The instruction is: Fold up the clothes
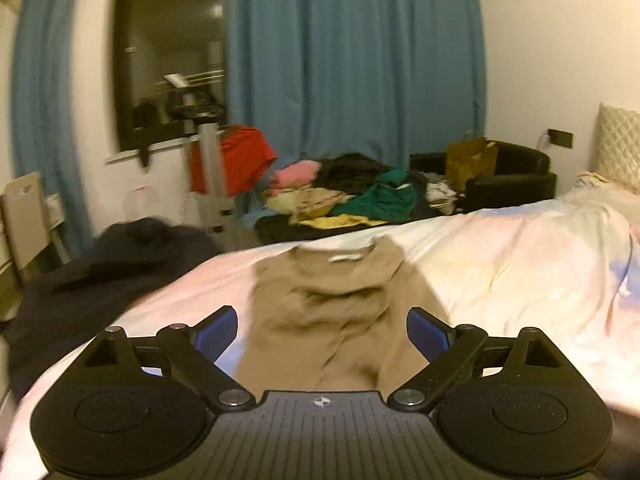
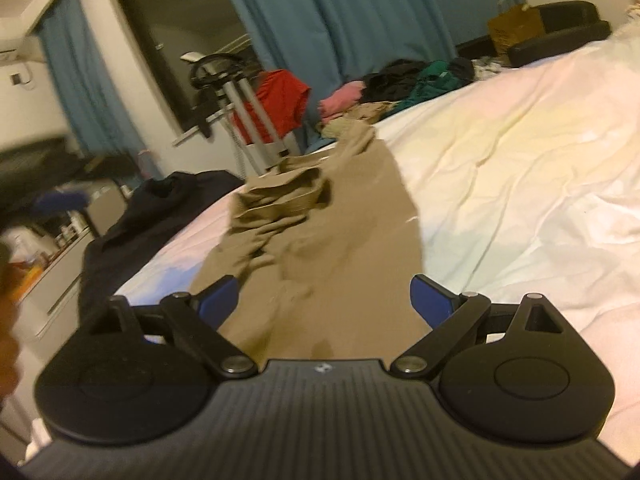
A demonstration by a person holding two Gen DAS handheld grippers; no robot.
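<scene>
A tan garment [image 1: 340,304] lies on the pale bed sheet [image 1: 520,264], rumpled across its middle, its collar end with a white label toward the far edge. My left gripper [image 1: 322,332] hangs over its near part, open, blue pads wide apart with only cloth below them. In the right wrist view the same tan garment [image 2: 320,240] runs away from me with a bunched fold on its left side. My right gripper [image 2: 324,300] is open above its near end, holding nothing.
A dark garment [image 1: 100,280] drapes over the bed's left edge. A pile of mixed clothes [image 1: 352,192] lies beyond the bed, with a red cloth [image 1: 240,156] on a metal stand, a black armchair [image 1: 512,176], blue curtains and a dark window behind.
</scene>
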